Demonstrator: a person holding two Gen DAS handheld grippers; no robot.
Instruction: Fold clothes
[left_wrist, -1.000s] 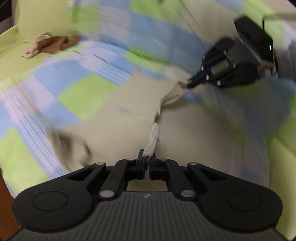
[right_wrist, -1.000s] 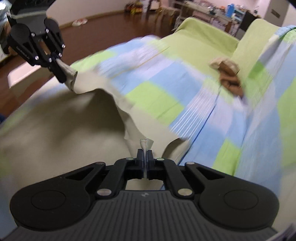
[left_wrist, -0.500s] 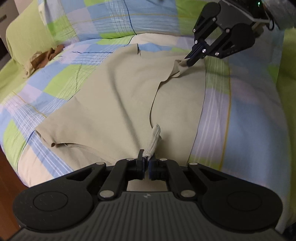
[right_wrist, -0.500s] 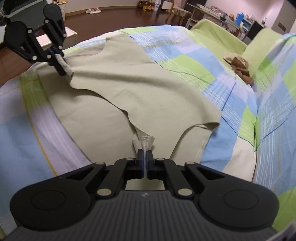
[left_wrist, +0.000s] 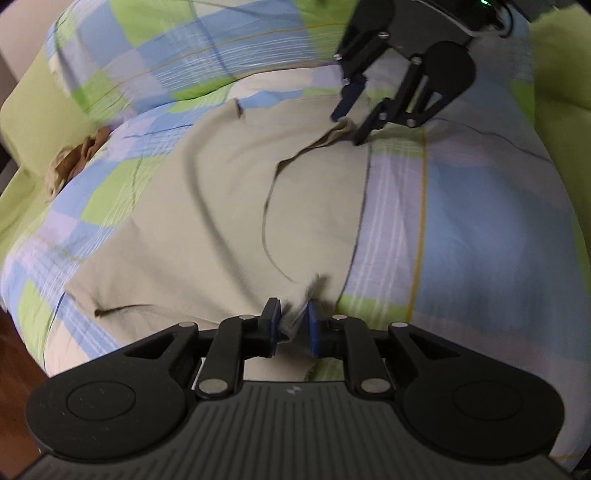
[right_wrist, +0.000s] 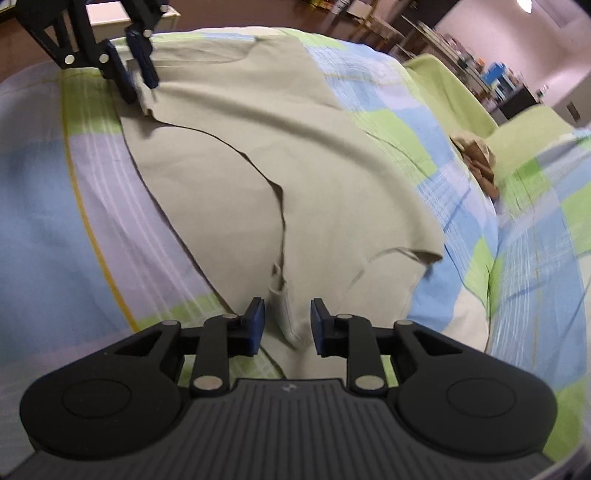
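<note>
A checked blue-and-green bedspread (left_wrist: 480, 229) covers the bed, and the beige T-shirt (left_wrist: 207, 229) lies spread flat across it, neckline toward the near right edge. Nothing looks folded yet; I judge only the laying-out done. A small brown garment (right_wrist: 476, 155) waits far off. The left gripper (left_wrist: 291, 325) and right gripper (right_wrist: 284, 325) each stand parted around a collar corner, no longer pinching

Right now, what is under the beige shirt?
The beige shirt lies on a checked bedspread, visible all around it. The part beneath the cloth is covered.
</note>
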